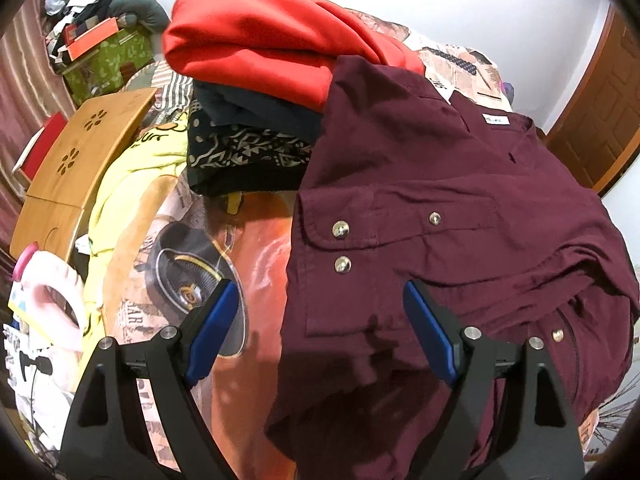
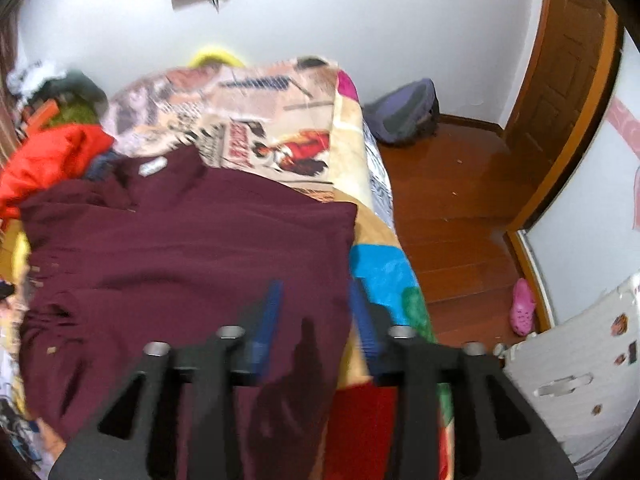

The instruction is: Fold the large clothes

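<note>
A dark maroon shirt (image 1: 452, 208) with metal snap buttons lies partly folded on the printed bedspread (image 1: 256, 264). It also shows in the right wrist view (image 2: 180, 248), a little blurred. My left gripper (image 1: 320, 296) is open and empty, with its jaws wide apart above the shirt's left edge. My right gripper (image 2: 316, 292) is open and empty above the shirt's right edge, near the side of the bed.
A pile of folded clothes, with a red garment (image 1: 256, 36) on top and a black patterned one (image 1: 244, 152) beneath, stands behind the shirt. A yellow garment (image 1: 136, 184), a wooden lap tray (image 1: 76, 160) and a pink bottle (image 1: 52, 292) lie left. The wooden floor (image 2: 452, 208), a backpack (image 2: 404, 112) and a door (image 2: 560, 80) are right of the bed.
</note>
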